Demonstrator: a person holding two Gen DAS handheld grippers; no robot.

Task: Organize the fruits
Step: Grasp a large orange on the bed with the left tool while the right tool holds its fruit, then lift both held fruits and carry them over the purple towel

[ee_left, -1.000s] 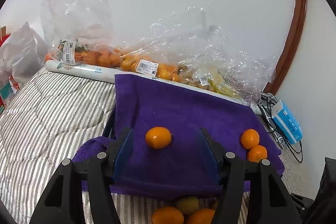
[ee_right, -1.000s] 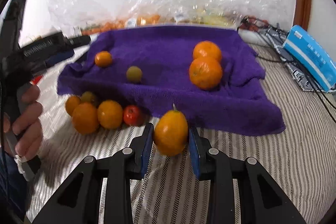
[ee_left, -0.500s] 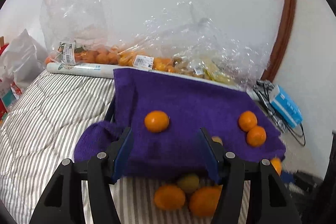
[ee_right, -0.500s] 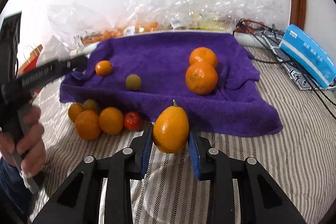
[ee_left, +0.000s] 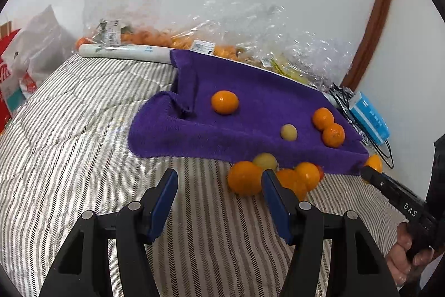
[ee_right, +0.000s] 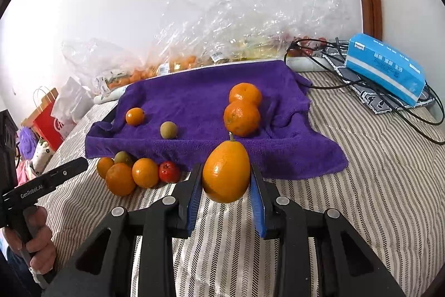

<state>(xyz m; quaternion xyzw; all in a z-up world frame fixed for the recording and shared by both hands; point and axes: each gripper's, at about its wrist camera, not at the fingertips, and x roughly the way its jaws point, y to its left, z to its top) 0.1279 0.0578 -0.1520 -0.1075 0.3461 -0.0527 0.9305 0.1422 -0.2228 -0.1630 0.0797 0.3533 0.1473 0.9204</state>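
My right gripper [ee_right: 225,185] clamps one egg-shaped orange fruit [ee_right: 225,171] above the striped bedding [ee_right: 375,199]. My left gripper [ee_left: 219,202] stands apart, empty. On the purple towel [ee_right: 200,99]: three oranges, one greenish fruit [ee_right: 168,130]. In the pile [ee_right: 133,174] before it I count five, partly hiding each other. Fruit in the plastic bags [ee_right: 194,46] is too blurred to count.

A: Where can you pass?

B: The striped bedding [ee_left: 83,157] in front of your left gripper [ee_left: 219,194] is bare up to the towel [ee_left: 250,91].

A: And what blocks you?

B: A fruit pile [ee_right: 136,171] sits against the towel's near edge. Plastic bags [ee_right: 222,27] line the wall behind, and cables [ee_right: 375,96] and a blue box [ee_right: 386,68] crowd the right side.
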